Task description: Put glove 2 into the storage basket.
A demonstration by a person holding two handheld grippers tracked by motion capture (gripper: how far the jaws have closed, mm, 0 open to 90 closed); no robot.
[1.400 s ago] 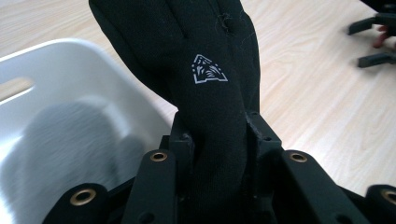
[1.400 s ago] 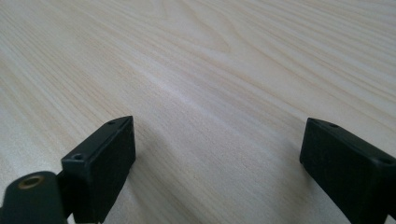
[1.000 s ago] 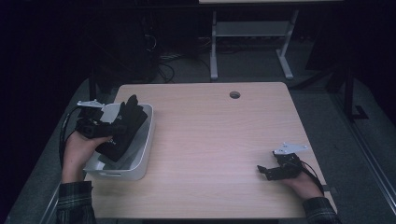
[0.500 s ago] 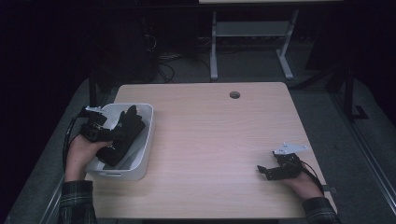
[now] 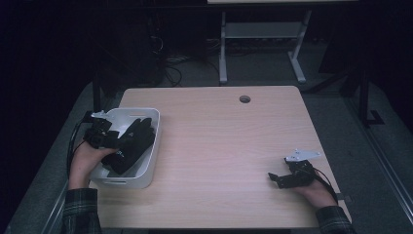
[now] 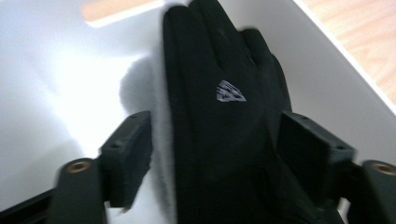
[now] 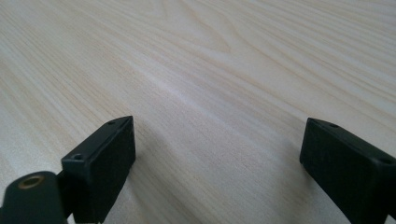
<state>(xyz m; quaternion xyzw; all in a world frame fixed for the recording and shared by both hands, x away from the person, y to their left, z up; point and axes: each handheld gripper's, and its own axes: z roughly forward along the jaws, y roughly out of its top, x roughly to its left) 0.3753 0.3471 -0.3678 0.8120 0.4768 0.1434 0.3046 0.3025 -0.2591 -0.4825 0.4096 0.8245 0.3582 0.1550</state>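
Reading this off the white rectangular plastic bin [image 5: 148,161] as our landmark, biggest item first. Light wood-grain table [image 5: 229,146]: carries the bin at its left edge, so everything else stays bare and nothing gets in the way of a drop. Bin is open-topped with tall walls, good for a soft item that would otherwise slide. Black fabric glove with a small silver logo [image 6: 219,116] lies inside the bin, fingers pointing toward the far wall, cuff toward the person. We judge this as the release step: left gripper [image 6: 217,149] sits low over the bin on its near-left side, its jaws have just been opening, and they now stand spread on either side of the glove, pads off the cloth as far as we can tell. Right gripper [image 7: 217,154] rests well apart from the bin, near the table's right edge, jaws spread over bare wood, parked because one hand is enough here.
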